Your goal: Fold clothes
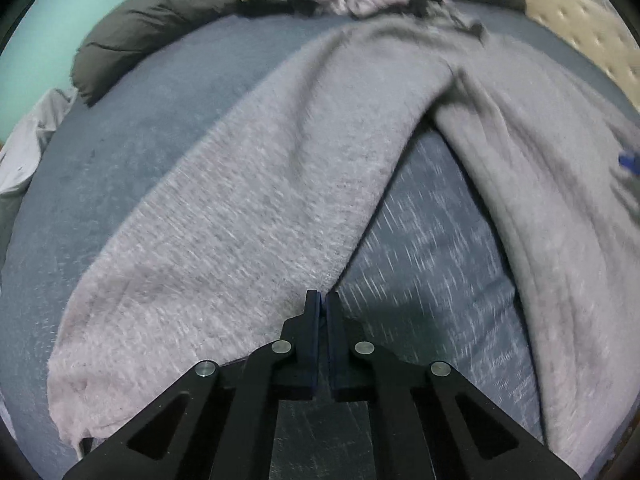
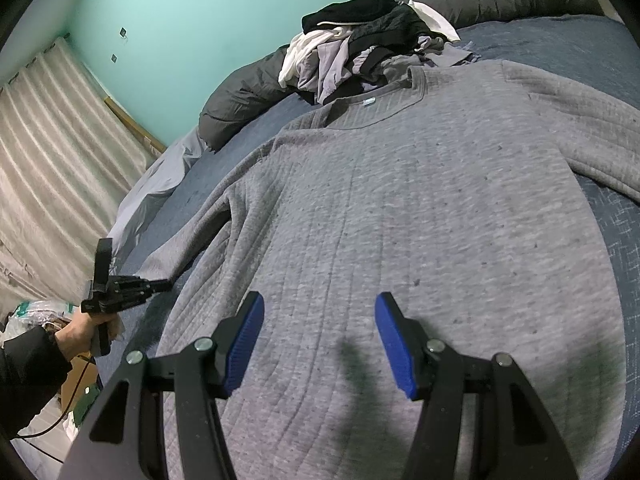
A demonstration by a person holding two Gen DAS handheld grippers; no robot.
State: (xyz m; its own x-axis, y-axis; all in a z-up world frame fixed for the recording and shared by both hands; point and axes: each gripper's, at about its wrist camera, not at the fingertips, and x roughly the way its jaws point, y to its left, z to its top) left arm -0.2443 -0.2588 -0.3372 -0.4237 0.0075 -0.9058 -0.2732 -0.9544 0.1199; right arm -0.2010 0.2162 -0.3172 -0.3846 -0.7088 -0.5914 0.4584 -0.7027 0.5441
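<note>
Where spread, sweater collar far-pointing

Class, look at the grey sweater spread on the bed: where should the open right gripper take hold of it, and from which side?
Grip the hem of the grey sweater, the edge nearest the right gripper, coming down from above. The body lies flat there and the fingers already straddle it.

I see the sweater as grey ribbed knit, fuzzy and matt. The bed cover looks a coarse blue weave. The right fingers carry ridged blue rubbery pads on matt black plastic.
</note>
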